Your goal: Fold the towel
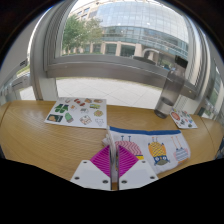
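Towel, small white printed cloth with blue edge [152, 148], lies flat on wooden surface [30, 135] just ahead-right of hand-held gripper [117, 160]. Fingers near-closed, holding nothing. Likely light, limp; pinch near corner.

Gripper [113, 168]: single, two-fingered, hand-held, seen from behind along both fingers. Fingers [92, 172]: white outer shells, magenta ribbed pads [101, 160] on inner faces, tips drawn close together with only a narrow slit between. Pose: level, pointing forward, raised clear of tabletop. Nothing visibly clamped between pads. Holding hand not visible
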{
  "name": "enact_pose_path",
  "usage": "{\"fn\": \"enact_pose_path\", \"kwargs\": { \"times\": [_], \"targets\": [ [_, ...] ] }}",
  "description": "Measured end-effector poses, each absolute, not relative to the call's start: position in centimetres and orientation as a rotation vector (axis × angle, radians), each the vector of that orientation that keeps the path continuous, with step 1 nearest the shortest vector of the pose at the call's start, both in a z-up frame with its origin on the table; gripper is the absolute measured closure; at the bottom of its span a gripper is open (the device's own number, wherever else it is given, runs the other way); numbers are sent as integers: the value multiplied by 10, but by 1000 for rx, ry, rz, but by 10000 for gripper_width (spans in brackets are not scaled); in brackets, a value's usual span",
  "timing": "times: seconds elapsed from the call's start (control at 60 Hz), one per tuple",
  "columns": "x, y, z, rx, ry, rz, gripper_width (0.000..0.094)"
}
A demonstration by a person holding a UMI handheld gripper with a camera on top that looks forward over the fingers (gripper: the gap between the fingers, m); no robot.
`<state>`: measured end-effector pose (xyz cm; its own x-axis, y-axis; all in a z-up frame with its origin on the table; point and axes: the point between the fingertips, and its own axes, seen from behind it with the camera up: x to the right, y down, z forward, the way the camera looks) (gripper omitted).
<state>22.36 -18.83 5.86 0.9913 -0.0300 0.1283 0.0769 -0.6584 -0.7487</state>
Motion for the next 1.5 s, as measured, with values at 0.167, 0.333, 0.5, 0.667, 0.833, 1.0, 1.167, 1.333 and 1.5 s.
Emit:
{"fn": "enact_pose_path", "kwargs": {
  "times": [0.167, 0.333, 0.5, 0.667, 0.833, 1.0, 1.167, 1.333, 1.5],
  "targets": [
    [239, -204, 70, -2285, -18, -167, 907],
    [209, -210, 94, -2290, -14, 123, 908],
    [225, -202, 169, -2184, 72, 435, 909],
    [331, -192, 185, -2153, 82, 329, 909],
    [431, -186, 137, -2220, 90, 178, 830],
    [508, -185, 97, -2232, 1, -46, 573],
    [513, -192, 98, -2212, -27, 59, 468],
    [490, -206, 145, -2129, -43, 142, 364],
    [450, -234, 197, -2030, -55, 159, 190]
  ]
}}
